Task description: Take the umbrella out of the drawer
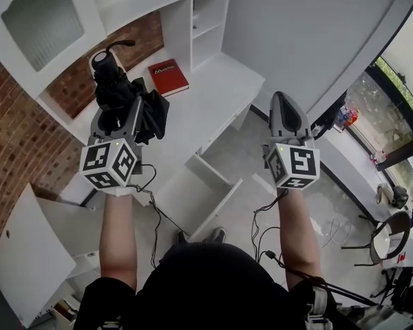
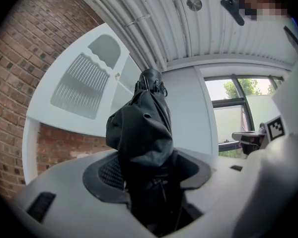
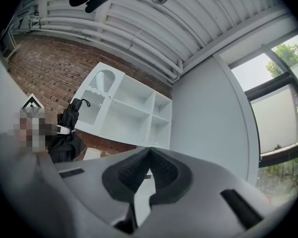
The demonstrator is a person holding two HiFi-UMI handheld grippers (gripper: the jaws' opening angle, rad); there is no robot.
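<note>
My left gripper (image 1: 115, 121) is shut on a black folded umbrella (image 1: 122, 95) and holds it upright in the air above the white desk (image 1: 206, 102). Its handle with a wrist loop points up toward the camera. In the left gripper view the umbrella (image 2: 141, 133) fills the space between the jaws (image 2: 148, 175). My right gripper (image 1: 287, 117) is raised beside it, shut with nothing in it; its pads meet in the right gripper view (image 3: 149, 163). The umbrella (image 3: 65, 133) shows at that view's left. An open white drawer (image 1: 196, 196) juts out below the desk.
A red book (image 1: 168, 77) lies on the desk near the white shelf unit (image 1: 205, 19). A white cabinet door (image 1: 27, 249) stands open at lower left. Brick wall (image 1: 14, 143) lies behind the desk. Cables hang from both grippers. Chairs and a table stand at far right.
</note>
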